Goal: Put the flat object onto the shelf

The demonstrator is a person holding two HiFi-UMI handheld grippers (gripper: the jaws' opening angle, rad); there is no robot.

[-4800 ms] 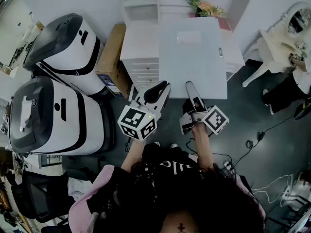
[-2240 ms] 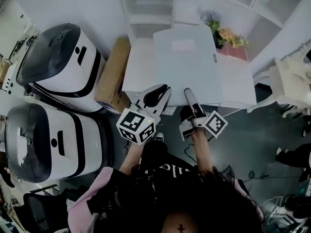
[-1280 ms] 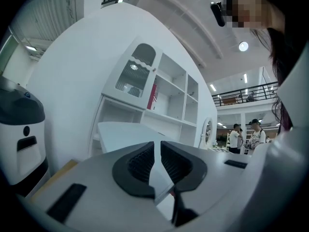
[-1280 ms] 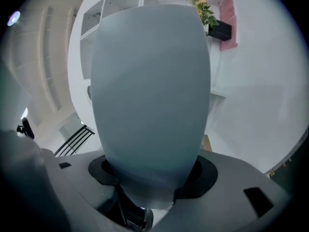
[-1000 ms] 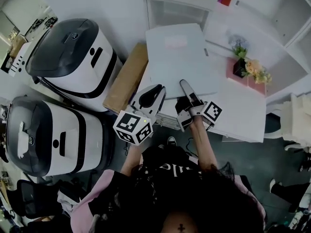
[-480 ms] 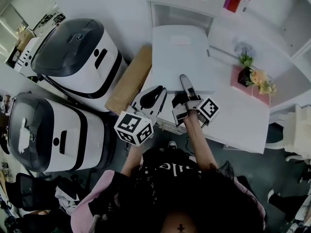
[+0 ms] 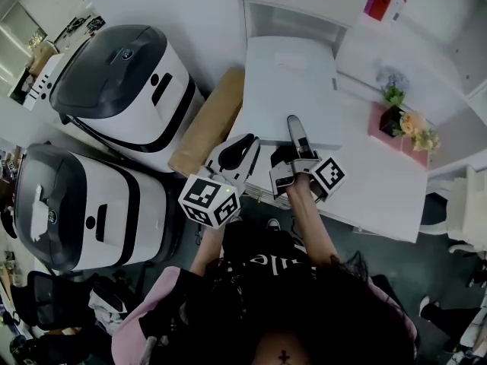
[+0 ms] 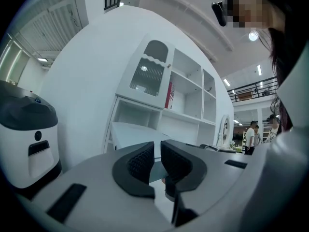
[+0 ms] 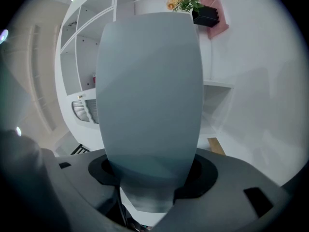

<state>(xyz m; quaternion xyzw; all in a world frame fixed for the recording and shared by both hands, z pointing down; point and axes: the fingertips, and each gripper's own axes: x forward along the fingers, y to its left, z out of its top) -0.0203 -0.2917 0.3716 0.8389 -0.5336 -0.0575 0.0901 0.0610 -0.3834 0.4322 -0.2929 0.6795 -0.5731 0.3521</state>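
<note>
Carried nearer shelf point(image 7: 293, 23) ahead of fingers: flat panel point(image 7: 289, 90), pinched by left gripper point(image 7: 248, 144) and right gripper point(image 7: 294, 125); right gripper's lower finger hidden beneath panel.

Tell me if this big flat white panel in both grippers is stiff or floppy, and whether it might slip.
Probably stiff: the flat panel juts straight out from the left gripper and right gripper at its near edge, no visible sag. Possibly slippery: its face looks smooth. Gripped at one edge only, it may lever downward.

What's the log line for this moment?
left gripper: shut on flat panel | right gripper: shut on flat panel | shelf: panel not on it
</note>
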